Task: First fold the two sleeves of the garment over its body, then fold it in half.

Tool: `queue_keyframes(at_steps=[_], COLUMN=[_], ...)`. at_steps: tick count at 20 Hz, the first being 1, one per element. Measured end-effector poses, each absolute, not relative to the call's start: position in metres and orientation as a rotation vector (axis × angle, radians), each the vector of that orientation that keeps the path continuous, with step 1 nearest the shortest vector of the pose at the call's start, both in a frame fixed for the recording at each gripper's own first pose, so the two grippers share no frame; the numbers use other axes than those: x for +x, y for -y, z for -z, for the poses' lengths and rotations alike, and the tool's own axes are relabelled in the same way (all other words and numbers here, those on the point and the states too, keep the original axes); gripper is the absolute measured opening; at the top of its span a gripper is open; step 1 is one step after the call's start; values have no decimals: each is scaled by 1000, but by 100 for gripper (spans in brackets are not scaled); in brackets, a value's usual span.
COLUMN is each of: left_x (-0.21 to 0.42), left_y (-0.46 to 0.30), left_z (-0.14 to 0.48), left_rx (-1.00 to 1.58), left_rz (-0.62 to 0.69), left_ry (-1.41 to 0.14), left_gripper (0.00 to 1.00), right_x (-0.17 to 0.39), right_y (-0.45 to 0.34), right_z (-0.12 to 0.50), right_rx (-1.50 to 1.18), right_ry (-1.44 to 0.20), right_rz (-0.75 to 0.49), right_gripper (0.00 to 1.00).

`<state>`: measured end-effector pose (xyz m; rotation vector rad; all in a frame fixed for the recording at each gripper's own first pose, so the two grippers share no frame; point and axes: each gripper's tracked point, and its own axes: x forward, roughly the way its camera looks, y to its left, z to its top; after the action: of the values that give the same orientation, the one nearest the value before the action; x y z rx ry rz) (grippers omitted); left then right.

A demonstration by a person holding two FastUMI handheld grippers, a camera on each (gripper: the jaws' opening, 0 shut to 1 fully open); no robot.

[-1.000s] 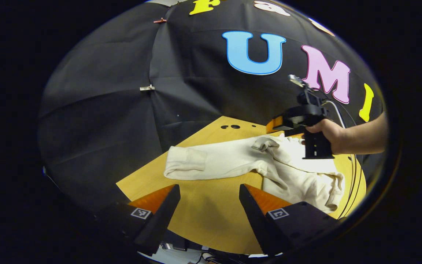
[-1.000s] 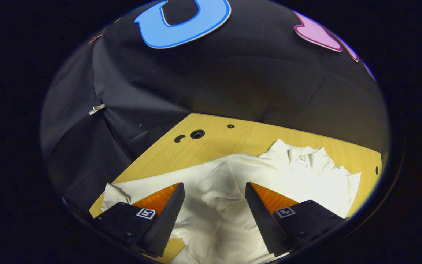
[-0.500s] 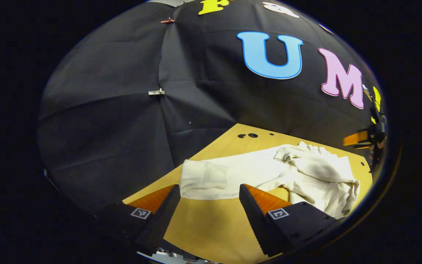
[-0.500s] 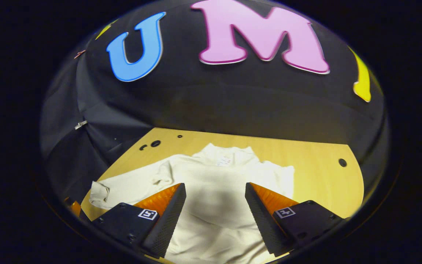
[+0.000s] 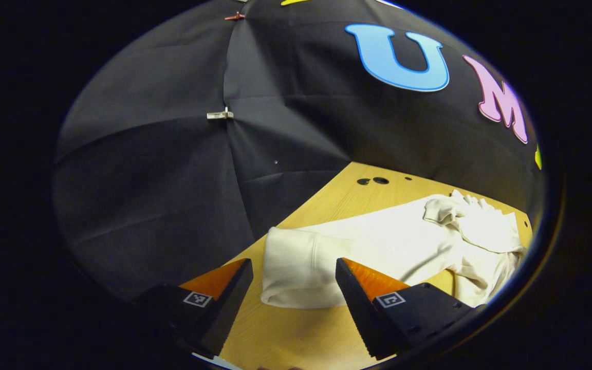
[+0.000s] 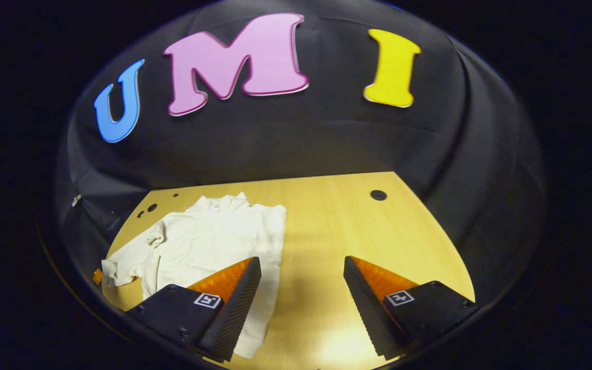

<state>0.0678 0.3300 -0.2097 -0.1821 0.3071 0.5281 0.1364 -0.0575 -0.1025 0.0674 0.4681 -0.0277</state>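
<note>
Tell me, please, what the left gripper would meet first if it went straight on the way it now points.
Probably the sleeve cuff: it lies on the table just ahead of the open left gripper, between its fingers. Depth is hard to judge here.

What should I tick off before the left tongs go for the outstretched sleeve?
1. Left tongs open: ok.
2. Sleeve flat on the table, not yet folded: ok.
3. Cuff between the left fingers: ok; touching them, cannot tell.
4. Other sleeve over the body: ok, though bunched.
5. Right tongs open, over bare table beside the garment: ok.
6. Hem: cannot tell.
</note>
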Motion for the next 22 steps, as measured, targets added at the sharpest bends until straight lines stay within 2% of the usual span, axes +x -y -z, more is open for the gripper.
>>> queue_keyframes(at_steps=[3,4,5,6,7,9,13,15,17,19,22], left_x=[77,78,78,79,81,83,87,100,100,101,104], left_y=[-341,-342,-343,-342,-341,-334,-330,-317,-314,-313,-311], left_z=[233,240,245,248,251,259,260,261,259,257,255], left_rx=[-236,-255,-270,-277,-277,-268,-295,-304,-290,-305,-358], left_rz=[-549,-552,-556,-553,-539,-509,-470,-412,-418,-419,-407], left_ry=[-358,-369,-381,-383,-388,-415,-446,-464,-469,-470,-480], left_gripper=[100,96,100,96,100,100,93,64,35,31,16], right_x=[114,108,103,99,94,87,71,64,60,58,54], right_y=[85,95,102,106,109,110,108,107,107,110,114], right_z=[101,98,97,99,101,109,133,141,147,147,147], right_rx=[137,143,146,152,158,168,202,198,190,201,226], right_ry=[-482,-478,-475,-474,-477,-496,-541,-557,-569,-570,-560], right_rz=[75,91,104,114,119,125,129,127,125,130,143], right_gripper=[99,99,99,99,99,99,99,99,99,99,99])
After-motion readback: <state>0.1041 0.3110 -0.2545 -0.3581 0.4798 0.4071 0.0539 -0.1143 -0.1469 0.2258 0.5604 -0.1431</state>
